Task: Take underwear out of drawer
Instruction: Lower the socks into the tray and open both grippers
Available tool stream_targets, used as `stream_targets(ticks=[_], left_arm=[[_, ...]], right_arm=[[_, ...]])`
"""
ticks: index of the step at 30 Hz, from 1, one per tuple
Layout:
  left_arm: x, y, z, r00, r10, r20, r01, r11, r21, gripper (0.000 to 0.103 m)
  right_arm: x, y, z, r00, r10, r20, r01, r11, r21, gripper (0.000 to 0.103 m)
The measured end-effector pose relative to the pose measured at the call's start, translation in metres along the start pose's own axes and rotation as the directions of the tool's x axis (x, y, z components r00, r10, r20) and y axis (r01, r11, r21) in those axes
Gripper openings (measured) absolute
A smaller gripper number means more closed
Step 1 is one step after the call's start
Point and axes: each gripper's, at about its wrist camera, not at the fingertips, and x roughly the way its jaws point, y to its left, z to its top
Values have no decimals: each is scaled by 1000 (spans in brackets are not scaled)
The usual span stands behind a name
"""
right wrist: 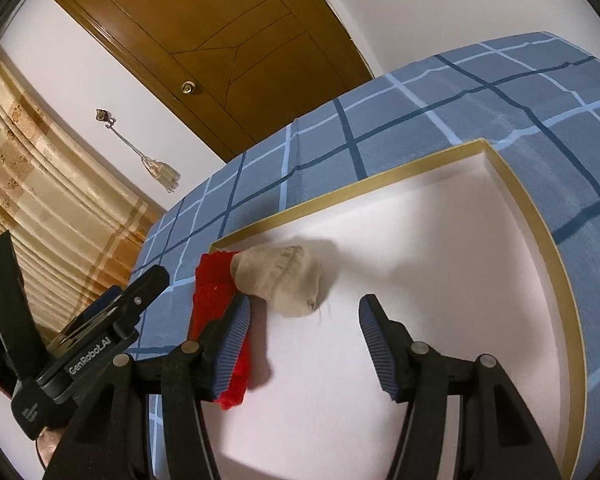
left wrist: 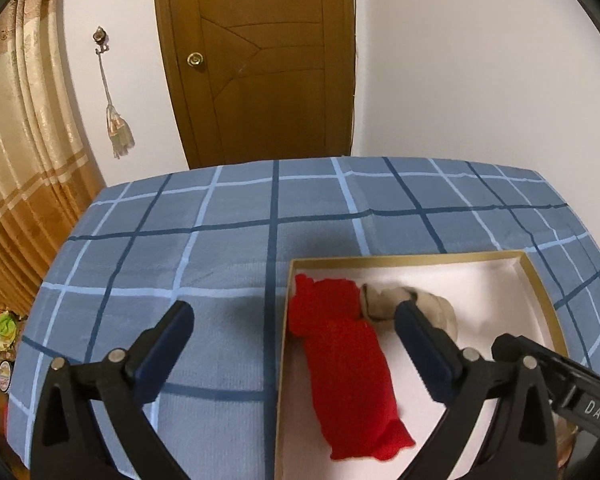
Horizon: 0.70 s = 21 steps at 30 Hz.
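Jaws of the left gripper (left wrist: 294,334) spread wide, nothing between the pads; black arms, dark blue fingers. Its left finger (left wrist: 168,344) hangs over the blue plaid bedsheet (left wrist: 204,248), its right finger (left wrist: 424,348) over the inside of the shallow white box with a gold rim (left wrist: 540,280), which serves as the drawer. The box's left wall runs between the two fingers.

Just ahead of the left gripper and slightly to its right, inside the box: a long red knitted garment (left wrist: 348,364), lying along the left wall, untouched. Past the tip of the right finger, a rolled beige fabric bundle (left wrist: 384,304) rests against the red piece's far end. Part of the other tool shows at the right edge of this view.

Right gripper (right wrist: 304,320) about half open, holding nothing; ribbed blue pads face each other over bare white box floor. Its left finger (right wrist: 232,344) overlaps the red garment (right wrist: 214,292) in view; contact cannot be told. The beige bundle (right wrist: 284,276) lies just ahead and left of the gap, clear of both pads. The left gripper's body sits off to its left, over the sheet.

Farther off: the bed edge, then a brown wooden door with a brass knob (left wrist: 256,60), a white wall, a tassel hanging from a wall hook (left wrist: 118,128), and a gold patterned curtain (left wrist: 24,140) at far left.
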Motion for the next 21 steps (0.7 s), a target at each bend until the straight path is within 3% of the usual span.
stream_targets(ticks=[9,21], left_arm=[[-17,-8,-20,999,19,-27,-18,999,26,102],[-37,-18,-57,997,-26,-76,28,999,19,102]], right_arm=[[-19,4,-19,1000,16,-1,-16,1000,-1,60],[-40,1,-42,999,43,-14,-43,999,-15,60]])
